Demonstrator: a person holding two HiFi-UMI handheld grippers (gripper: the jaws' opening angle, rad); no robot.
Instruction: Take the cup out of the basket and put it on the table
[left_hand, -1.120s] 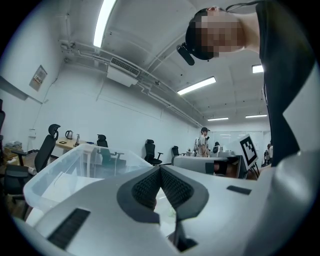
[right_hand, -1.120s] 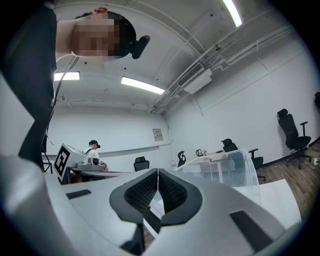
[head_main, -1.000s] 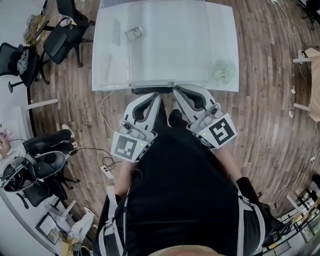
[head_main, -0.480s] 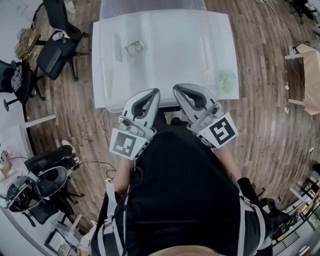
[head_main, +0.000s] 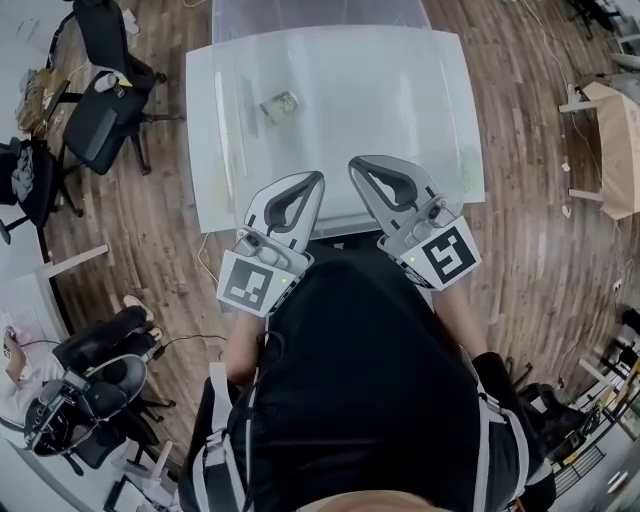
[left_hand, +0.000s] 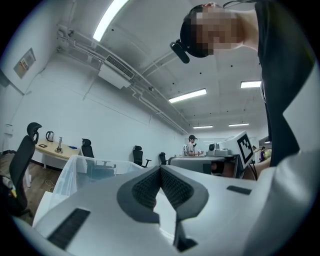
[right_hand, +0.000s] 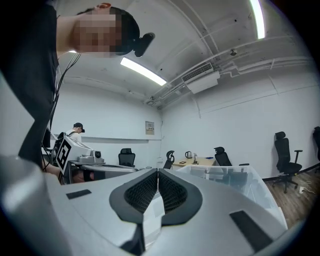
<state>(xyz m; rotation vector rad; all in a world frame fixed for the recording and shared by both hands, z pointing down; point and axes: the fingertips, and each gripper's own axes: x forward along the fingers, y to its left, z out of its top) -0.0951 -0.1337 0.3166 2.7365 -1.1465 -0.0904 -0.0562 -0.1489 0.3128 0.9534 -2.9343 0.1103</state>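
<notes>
Task thing: no view shows a cup for certain. The likeliest basket is the translucent bin (head_main: 318, 12) at the far edge of the table (head_main: 400, 120). It also shows in the left gripper view (left_hand: 75, 170) and the right gripper view (right_hand: 235, 175). Its walls are cloudy and I can't see what's inside.

A small clear-looking item (head_main: 280, 106) sits on the tabletop, left of centre and well apart from both grippers. It could be a cup, but it's too small to tell.

Handling guess: a cup this size is light and rigid, and slippery if it's glass or smooth plastic. It would also tip easily. Best to pinch across the rim or wall, not the base, and lift straight up to clear the bin wall.

Surroundings: the tabletop is big, pale and mostly bare, so there's plenty of room to set the cup down. Office chairs (head_main: 105, 110) stand off to the left on the wood floor, and a small side table (head_main: 605, 130) is off to the right. Neither is in the way.

Left gripper (head_main: 318, 178) has its jaws closed together with nothing between them. Right gripper (head_main: 356, 163) is the same, pads meeting and empty. Both hang over the near table edge, side by side, pointing toward the bin. Both need to open before any grab.

A greenish crumpled thing (head_main: 468, 172) lies at the right table edge, near the right gripper's side. It's a minor obstacle only.
</notes>
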